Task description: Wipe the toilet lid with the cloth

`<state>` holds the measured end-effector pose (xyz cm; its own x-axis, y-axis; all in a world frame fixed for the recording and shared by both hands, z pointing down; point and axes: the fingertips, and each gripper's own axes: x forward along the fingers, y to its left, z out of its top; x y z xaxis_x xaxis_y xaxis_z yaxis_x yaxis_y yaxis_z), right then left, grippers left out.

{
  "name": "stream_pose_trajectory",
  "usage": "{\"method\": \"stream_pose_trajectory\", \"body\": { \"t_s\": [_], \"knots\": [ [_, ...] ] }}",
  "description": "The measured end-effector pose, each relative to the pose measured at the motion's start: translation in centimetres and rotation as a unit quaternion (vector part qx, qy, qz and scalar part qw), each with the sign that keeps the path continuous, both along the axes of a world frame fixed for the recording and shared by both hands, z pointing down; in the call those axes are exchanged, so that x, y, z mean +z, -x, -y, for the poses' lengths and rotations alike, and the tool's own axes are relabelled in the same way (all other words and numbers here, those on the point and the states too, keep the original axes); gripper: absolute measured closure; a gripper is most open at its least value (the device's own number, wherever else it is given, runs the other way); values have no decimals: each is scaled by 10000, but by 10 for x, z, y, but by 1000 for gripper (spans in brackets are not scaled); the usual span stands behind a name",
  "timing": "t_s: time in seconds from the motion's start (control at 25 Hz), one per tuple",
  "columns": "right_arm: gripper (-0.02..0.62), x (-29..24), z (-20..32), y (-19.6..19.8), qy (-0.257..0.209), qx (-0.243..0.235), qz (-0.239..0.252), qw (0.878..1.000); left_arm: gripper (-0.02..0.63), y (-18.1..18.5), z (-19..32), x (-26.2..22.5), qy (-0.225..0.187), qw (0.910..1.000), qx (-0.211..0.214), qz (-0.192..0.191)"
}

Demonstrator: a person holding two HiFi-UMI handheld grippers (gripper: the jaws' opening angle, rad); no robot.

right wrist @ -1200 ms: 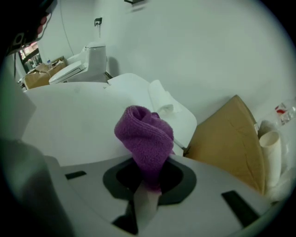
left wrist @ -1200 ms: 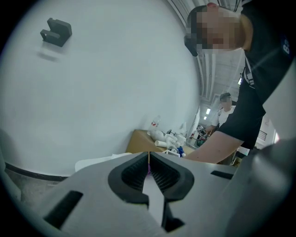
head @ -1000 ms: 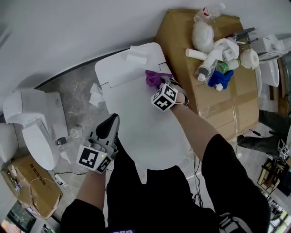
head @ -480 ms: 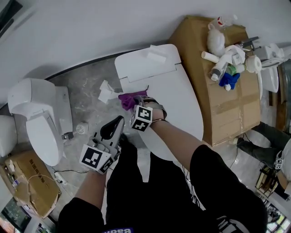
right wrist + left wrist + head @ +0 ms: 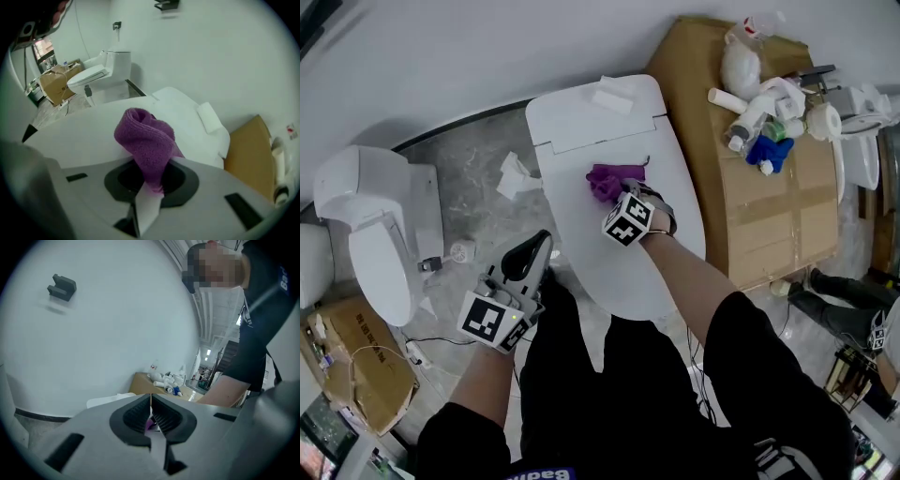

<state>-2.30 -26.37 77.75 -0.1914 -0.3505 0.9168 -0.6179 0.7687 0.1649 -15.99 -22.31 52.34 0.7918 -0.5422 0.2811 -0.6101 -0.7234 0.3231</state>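
Note:
The white toilet lid [image 5: 619, 253] lies closed below me. A bunched purple cloth [image 5: 609, 180] rests on its back half, near the hinge. My right gripper [image 5: 617, 192] points steeply down and is shut on the cloth [image 5: 146, 138], which bulges out past the jaws over the lid [image 5: 89, 133]. My left gripper [image 5: 534, 247] hangs left of the bowl, off the lid, shut with nothing in it. In the left gripper view its fingers [image 5: 161, 414] meet, and a sliver of purple shows far beyond them.
A cardboard box [image 5: 769, 206] right of the toilet carries bottles, rolls and a blue rag [image 5: 766, 153]. A second toilet [image 5: 380, 239] stands at left, with crumpled tissue [image 5: 514, 173] on the floor between. A white folded pad [image 5: 617, 96] lies on the tank.
The right gripper dragged the purple cloth across the lid to its left edge, then back toward the middle near the hinge. The left gripper stayed shut beside the bowl.

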Motion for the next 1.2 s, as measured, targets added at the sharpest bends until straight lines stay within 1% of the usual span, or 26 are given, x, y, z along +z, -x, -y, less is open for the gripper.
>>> {"method": "stream_pose_trajectory", "body": {
  "t_s": [0.12, 0.24, 0.32, 0.44, 0.56, 0.64, 0.72, 0.92, 1.04, 1.12, 1.2],
  "knots": [
    [529, 0, -7, -62, 42, 512, 28, 9987, 580, -25, -11, -6, 64, 9997, -231, -65],
    [529, -1, -18, -106, 16, 765, 25, 9971, 581, -47, -32, -8, 207, 9985, -476, -181],
    [529, 0, -26, -121, 3, 867, 55, 9962, 580, -62, -48, -7, 283, 9984, -471, -167],
    [529, 1, -32, -134, -35, 1008, 64, 9949, 580, -76, -65, -8, 248, 9990, -343, -113],
    [529, -2, -35, -131, -127, 1075, 59, 9941, 581, -71, -71, -9, 154, 9993, -326, -133],
    [529, -6, -38, -113, -182, 996, 129, 9948, 581, -59, -74, -7, 129, 9991, -379, -153],
    [529, -10, -44, -83, -214, 770, 181, 9966, 581, -42, -81, -6, 114, 9988, -454, -170],
    [529, -17, -70, 13, -245, 104, 235, 9994, 580, 11, -104, -9, 66, 9978, -620, -234],
    [529, -18, -91, 71, -220, -347, 242, 9989, 581, 43, -123, -8, 65, 9977, -641, -223],
    [529, -16, -103, 104, -171, -590, 252, 9978, 581, 60, -135, -5, 55, 9978, -618, -214],
    [529, -13, -115, 126, -56, -685, 300, 9972, 580, 72, -145, -1, 53, 9980, -605, -200]
  ]
}}
